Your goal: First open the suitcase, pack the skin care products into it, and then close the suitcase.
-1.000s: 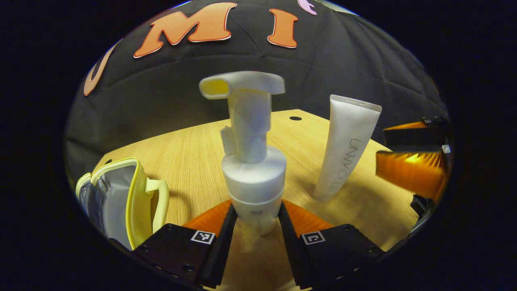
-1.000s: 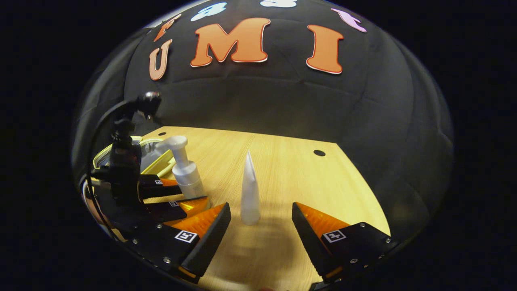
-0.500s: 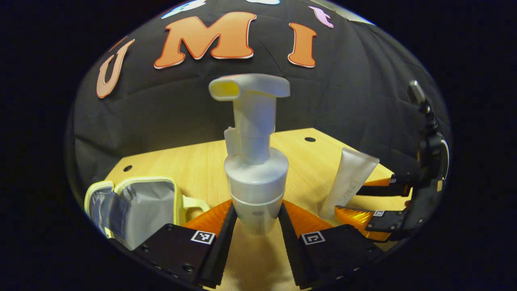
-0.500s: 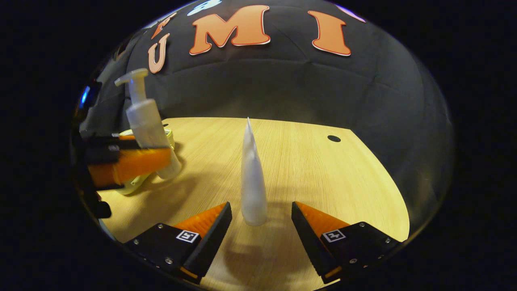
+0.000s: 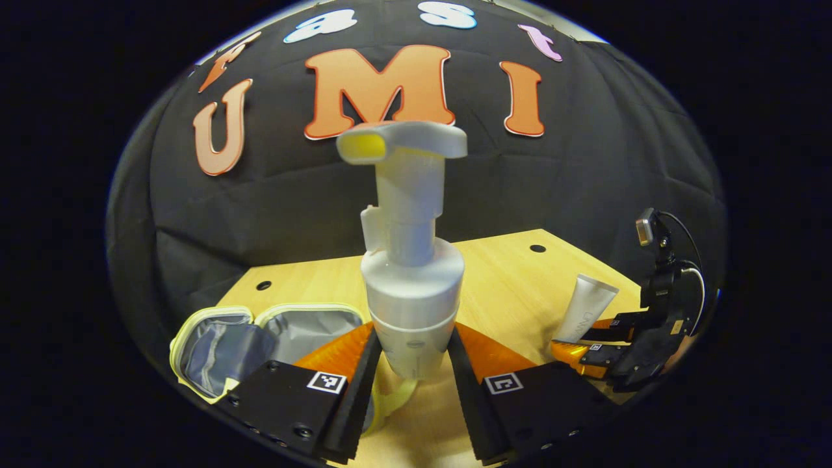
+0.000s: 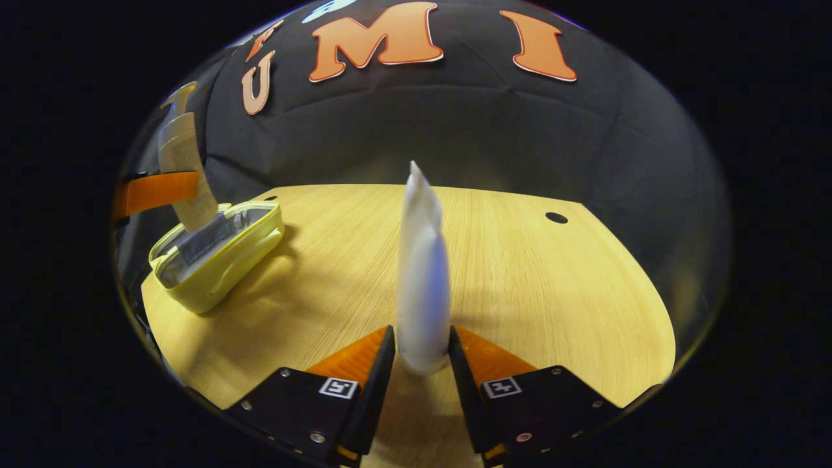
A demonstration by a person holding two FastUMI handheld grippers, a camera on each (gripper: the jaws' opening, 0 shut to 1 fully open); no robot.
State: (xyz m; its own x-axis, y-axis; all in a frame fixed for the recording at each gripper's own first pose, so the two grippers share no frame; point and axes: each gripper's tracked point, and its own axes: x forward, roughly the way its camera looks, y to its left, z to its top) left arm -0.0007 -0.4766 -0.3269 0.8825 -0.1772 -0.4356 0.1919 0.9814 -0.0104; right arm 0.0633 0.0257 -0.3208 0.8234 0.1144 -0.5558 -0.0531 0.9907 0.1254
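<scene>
My left gripper (image 5: 409, 364) is shut on the lower body of a white pump bottle (image 5: 411, 273), held upright above the table. Below and to its left lies the small yellow suitcase (image 5: 214, 344), open, its grey lining showing. In the right gripper view, my right gripper (image 6: 421, 364) is shut on the base of a white tube (image 6: 422, 273) that stands upright on the table. The same tube (image 5: 585, 312) shows at the right of the left gripper view, between the right gripper's fingers (image 5: 601, 354). The pump bottle (image 6: 185, 175) hangs over the open suitcase (image 6: 214, 253) at the left of the right gripper view.
A light wooden table (image 6: 520, 279) with round holes near its far corners (image 6: 556, 217) carries everything. Black cloth forms the wall behind the table. The suitcase's pale handle (image 5: 393, 396) lies under my left fingers.
My left gripper has lifted the pump bottle and carried it left, over the open suitcase. My right gripper went from open around the tube to shut on its base.
</scene>
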